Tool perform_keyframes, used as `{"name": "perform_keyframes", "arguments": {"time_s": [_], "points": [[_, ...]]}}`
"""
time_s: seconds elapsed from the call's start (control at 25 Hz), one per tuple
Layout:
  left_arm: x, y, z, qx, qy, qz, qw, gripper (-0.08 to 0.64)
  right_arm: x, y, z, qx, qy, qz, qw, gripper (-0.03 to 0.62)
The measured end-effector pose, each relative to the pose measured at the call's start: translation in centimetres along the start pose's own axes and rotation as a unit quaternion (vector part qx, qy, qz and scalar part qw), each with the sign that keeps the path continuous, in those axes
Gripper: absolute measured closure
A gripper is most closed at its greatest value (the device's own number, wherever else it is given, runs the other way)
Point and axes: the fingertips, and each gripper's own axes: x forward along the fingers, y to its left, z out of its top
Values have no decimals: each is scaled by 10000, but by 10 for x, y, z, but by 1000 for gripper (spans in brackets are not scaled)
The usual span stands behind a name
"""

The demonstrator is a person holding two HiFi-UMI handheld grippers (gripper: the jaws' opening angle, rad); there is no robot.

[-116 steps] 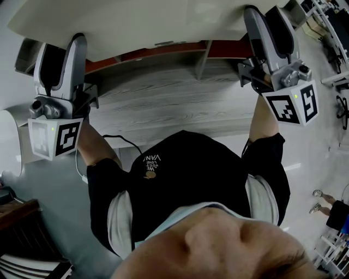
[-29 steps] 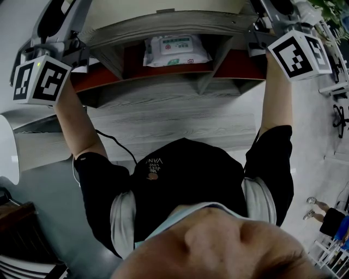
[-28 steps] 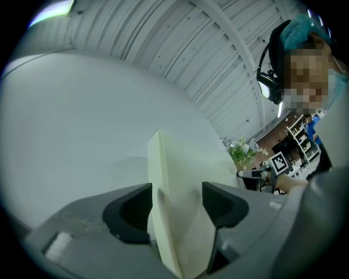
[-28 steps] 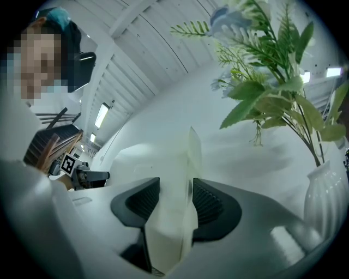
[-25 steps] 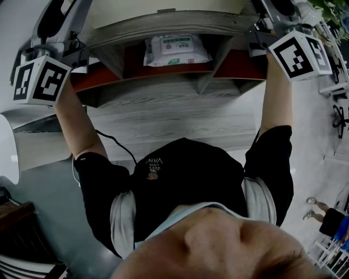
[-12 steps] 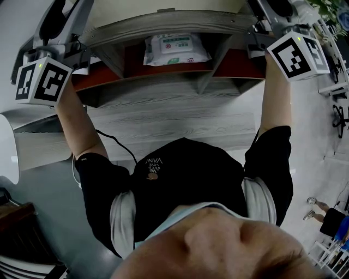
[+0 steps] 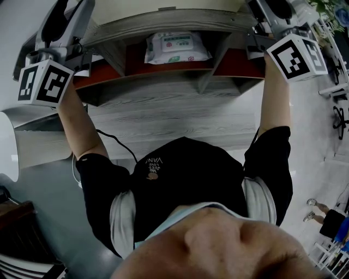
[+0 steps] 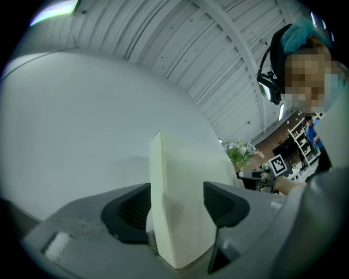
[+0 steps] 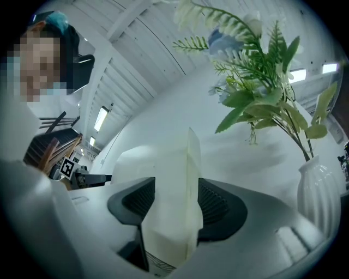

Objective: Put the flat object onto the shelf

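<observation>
The flat object is a cream board (image 7: pixel 163 5) lying along the top of the grey wooden shelf (image 7: pixel 163 23), one end at each gripper. In the left gripper view the board (image 8: pixel 180 180) stands edge-on and fills the gap of my left gripper (image 8: pixel 177 210), both pads against it. In the right gripper view the board (image 9: pixel 180 185) sits between the pads of my right gripper (image 9: pixel 175 204). Those jaws have just been opening and stand wide around it. Both marker cubes (image 7: pixel 43 82) (image 7: pixel 297 57) show beside the shelf's ends.
A pack of wipes (image 7: pixel 175 48) lies in the shelf's middle compartment, which is red inside. A white vase (image 9: pixel 319 190) with a green plant (image 9: pixel 256 92) stands on the shelf top just right of the board. Below lies the grey desk (image 7: pixel 174 117) with a black cable (image 7: pixel 117 144).
Since the oldest frame both grippers have lifted the board from low in front of the shelf up to its top. In the last second the left marker cube shifted slightly.
</observation>
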Motion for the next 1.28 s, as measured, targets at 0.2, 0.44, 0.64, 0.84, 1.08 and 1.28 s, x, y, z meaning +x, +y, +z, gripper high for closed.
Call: {"name": "perform_keyframes", "arguments": {"time_s": [0.2,0.44,0.64,0.84,1.08,1.28], "points": [[-3,-5,-1,-27,13,-8,10000,264,-3,4,-4,112,26,65,9999,354],[-12,-9,-2,-52,21,15,10000,264,-9,10,-4,176,-13,114,9998,354],[-20,-14,-9,-120,16,20,9999,264,-18,10,-9,188,72,16,9998,354],[-25,-23,-17,-169,43,-14,9998,265,-25,15,-12,248,64,23,9997,354],[-32,-34,-19,-141,29,-34,9999,296,-38,23,-10,206,34,53,9998,354],[-42,-39,-18,-107,-72,65,9999,349,-48,30,-10,162,-17,39,9999,419]]}}
